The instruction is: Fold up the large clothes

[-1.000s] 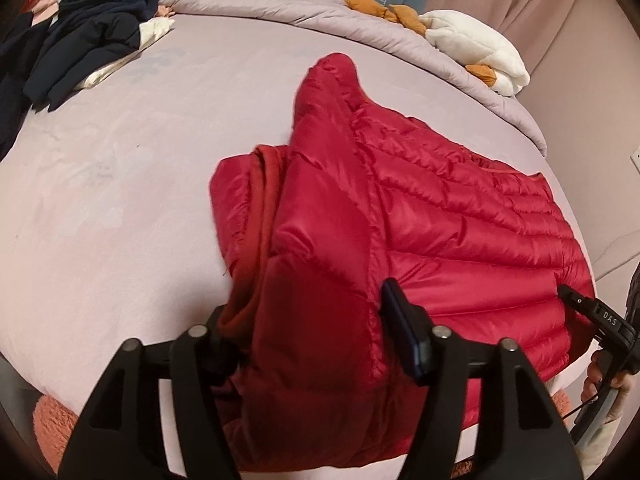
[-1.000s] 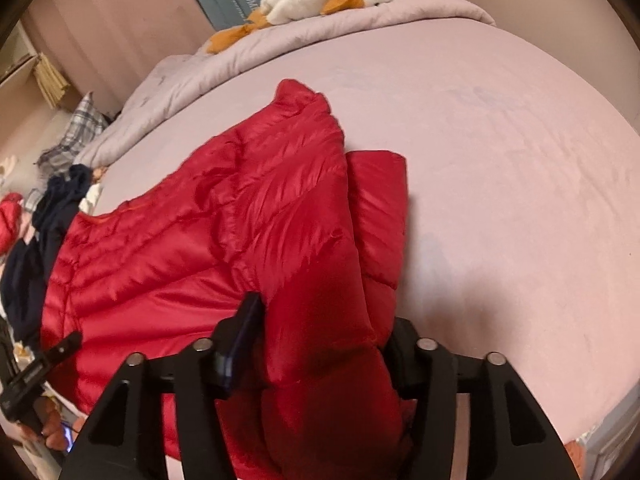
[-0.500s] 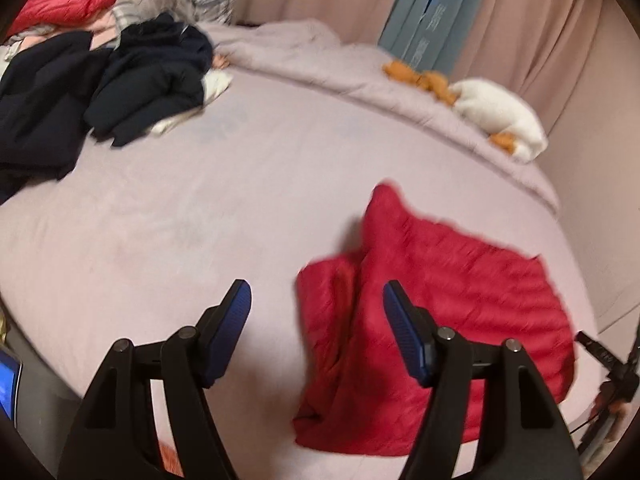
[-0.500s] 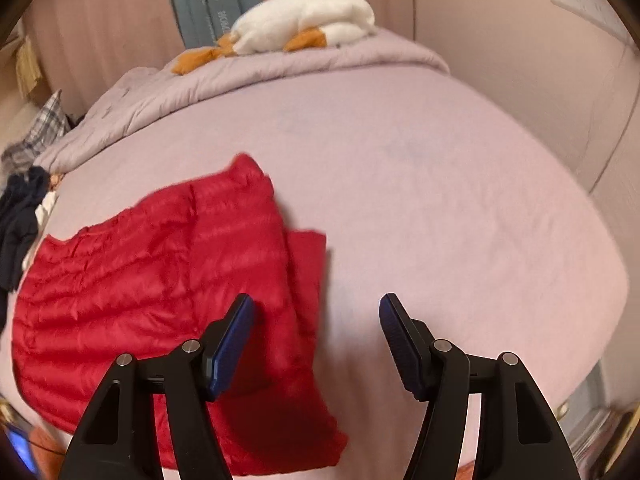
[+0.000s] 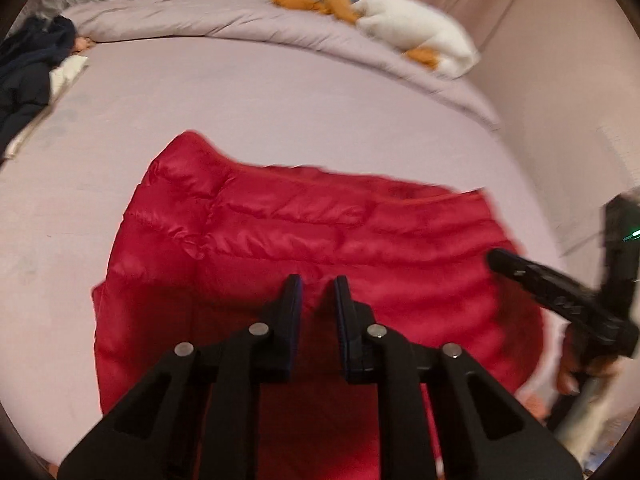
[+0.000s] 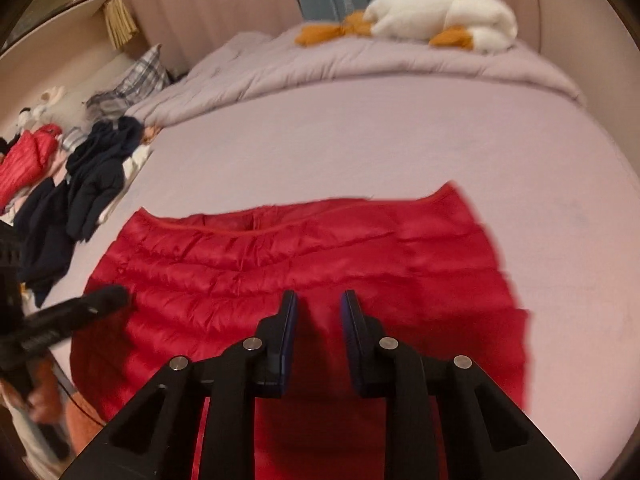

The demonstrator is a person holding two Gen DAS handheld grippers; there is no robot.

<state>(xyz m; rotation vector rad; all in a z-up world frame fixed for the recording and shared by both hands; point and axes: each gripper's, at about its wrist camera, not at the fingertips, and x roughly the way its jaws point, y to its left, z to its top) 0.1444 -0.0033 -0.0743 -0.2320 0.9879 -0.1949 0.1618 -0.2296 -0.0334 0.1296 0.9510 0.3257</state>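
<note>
While the red quilted jacket (image 5: 304, 240) is spread flat on the near part of the lilac bed (image 5: 240, 92), both grippers are held over its near edge. The jaws of the left gripper (image 5: 316, 296) and the right gripper (image 6: 318, 312) are seen closing, a narrow gap remaining; whether fabric is pinched cannot be told.

Both fisheye views look steeply down from the near edge of the lilac-sheeted bed (image 5: 280, 92) toward its far edge; the left wrist view sits close above the red quilted puffer jacket (image 5: 320, 240), the right wrist view beside it; both share the jacket and the white plush goose (image 6: 444, 12).
</note>
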